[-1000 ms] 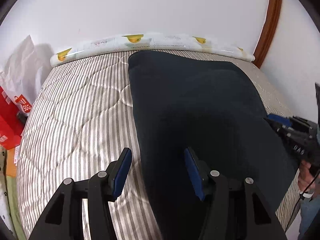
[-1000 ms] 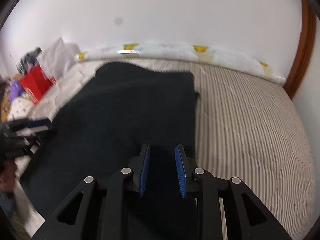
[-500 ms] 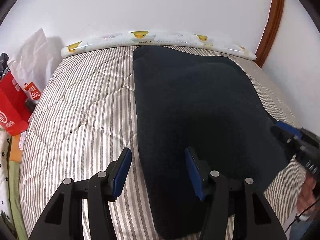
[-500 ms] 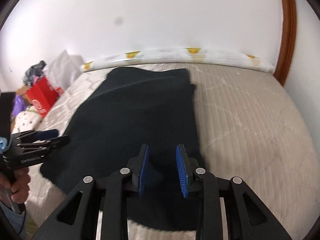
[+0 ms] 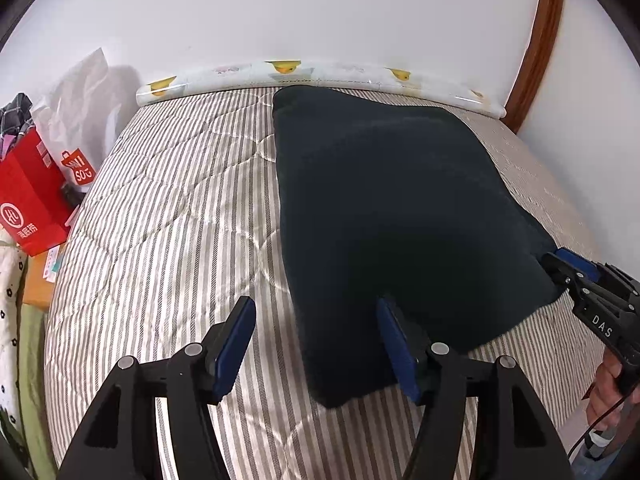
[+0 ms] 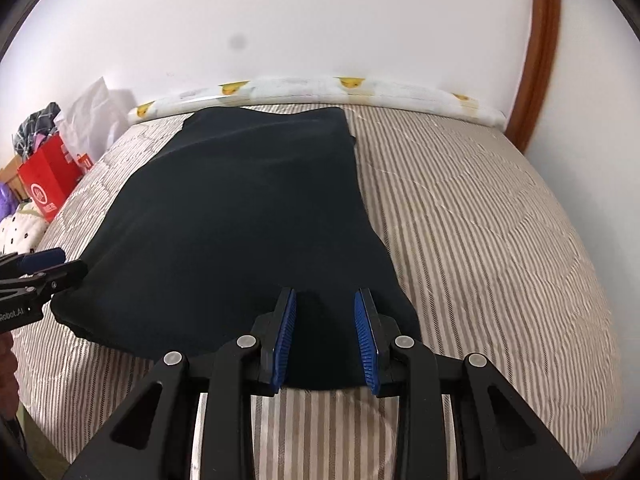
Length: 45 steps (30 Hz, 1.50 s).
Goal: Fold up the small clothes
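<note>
A plain white wall (image 5: 320,12) backs a bed, with a brown wooden door frame (image 5: 536,44) curving up at the far right. The bed is covered by a quilted bedspread (image 5: 172,216) in narrow grey and cream stripes. Along its far edge, against the wall, lies a long white bolster (image 5: 320,72) printed with small yellow shapes.

A dark garment (image 5: 392,200) lies spread flat on the bedspread, reaching from near the bolster back towards both tools. Its surface is too dark to make out seams or details.

The left gripper (image 5: 316,340) hovers above the near edge of the garment. Its blue-padded jaws are spreading apart and grasp nothing: the garment's left edge runs beneath the gap, with striped bedspread under the left pad and dark cloth under the right pad.

The right gripper (image 6: 325,334) hovers above the garment's near right corner. Its jaws are narrower but also spreading, and the pads do not pinch the cloth, which lies flat below them.

Each tool appears at the edge of the other's view, close to the garment's opposite near corner. A hand (image 5: 612,384) holds the right tool's grip.

Beyond the left tool's left side, off the bed, stand a red box (image 5: 32,196) and a white bag (image 5: 80,120).
</note>
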Tool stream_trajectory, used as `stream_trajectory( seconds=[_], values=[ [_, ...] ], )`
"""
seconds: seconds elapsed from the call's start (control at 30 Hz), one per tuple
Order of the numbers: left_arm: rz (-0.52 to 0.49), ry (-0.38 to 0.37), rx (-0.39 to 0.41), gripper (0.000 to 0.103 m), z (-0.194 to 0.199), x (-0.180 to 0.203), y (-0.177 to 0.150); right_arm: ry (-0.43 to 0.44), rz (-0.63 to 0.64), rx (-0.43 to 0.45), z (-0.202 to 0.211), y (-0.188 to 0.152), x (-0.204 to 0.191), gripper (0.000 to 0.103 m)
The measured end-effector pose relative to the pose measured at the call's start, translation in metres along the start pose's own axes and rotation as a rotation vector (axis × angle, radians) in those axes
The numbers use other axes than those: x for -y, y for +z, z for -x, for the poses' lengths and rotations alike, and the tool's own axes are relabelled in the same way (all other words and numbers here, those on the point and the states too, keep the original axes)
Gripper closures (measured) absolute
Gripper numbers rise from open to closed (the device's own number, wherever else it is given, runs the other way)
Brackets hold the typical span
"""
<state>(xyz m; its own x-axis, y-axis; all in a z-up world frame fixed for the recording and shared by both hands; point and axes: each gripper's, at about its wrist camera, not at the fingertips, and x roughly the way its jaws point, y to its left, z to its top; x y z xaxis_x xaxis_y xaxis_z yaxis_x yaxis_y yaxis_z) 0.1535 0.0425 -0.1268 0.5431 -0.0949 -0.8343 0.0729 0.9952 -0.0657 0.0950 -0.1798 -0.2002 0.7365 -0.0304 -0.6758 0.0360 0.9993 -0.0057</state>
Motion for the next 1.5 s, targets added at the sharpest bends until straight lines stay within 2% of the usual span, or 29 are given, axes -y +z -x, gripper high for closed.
stream_trajectory(
  seconds=[0.1,0.27,0.4,0.47,0.5,0.53,0.6,0.67,0.73,0.93,1.07,1.5],
  values=[
    [0.003,0.003,0.009,0.042,0.010,0.001,-0.002,-0.030,-0.019,-0.006,0.012,-0.001,0.003,0.060],
    [0.019,0.002,0.054,0.038,0.036,0.007,-0.004,-0.073,-0.062,0.039,0.047,0.000,0.010,0.052],
    [0.009,-0.007,0.112,0.031,0.064,0.017,-0.011,-0.074,-0.090,0.064,0.076,-0.002,0.011,0.039],
    [-0.007,-0.003,0.135,0.027,0.076,0.023,-0.016,-0.083,-0.095,0.092,0.094,-0.010,0.009,0.037],
    [-0.015,0.003,0.149,0.026,0.083,0.026,-0.019,-0.087,-0.098,0.104,0.099,-0.013,0.009,0.032],
    [-0.024,0.008,0.165,0.023,0.090,0.028,-0.023,-0.089,-0.097,0.122,0.110,-0.019,0.008,0.022],
    [-0.041,0.031,0.192,0.021,0.105,0.032,-0.032,-0.089,-0.094,0.148,0.124,-0.027,0.008,0.013],
    [-0.043,0.047,0.214,0.019,0.117,0.033,-0.039,-0.100,-0.089,0.187,0.144,-0.036,0.008,0.009],
    [-0.032,0.031,0.230,0.015,0.131,0.032,-0.047,-0.109,-0.096,0.216,0.161,-0.043,0.010,0.003],
    [-0.004,0.007,0.295,0.014,0.165,0.030,-0.064,-0.099,-0.098,0.273,0.202,-0.055,0.013,0.000],
    [0.010,0.006,0.314,0.013,0.175,0.030,-0.069,-0.097,-0.092,0.275,0.218,-0.060,0.013,0.000],
    [0.019,0.010,0.352,0.013,0.194,0.034,-0.072,-0.097,-0.088,0.279,0.224,-0.070,0.015,0.000]
  ],
)
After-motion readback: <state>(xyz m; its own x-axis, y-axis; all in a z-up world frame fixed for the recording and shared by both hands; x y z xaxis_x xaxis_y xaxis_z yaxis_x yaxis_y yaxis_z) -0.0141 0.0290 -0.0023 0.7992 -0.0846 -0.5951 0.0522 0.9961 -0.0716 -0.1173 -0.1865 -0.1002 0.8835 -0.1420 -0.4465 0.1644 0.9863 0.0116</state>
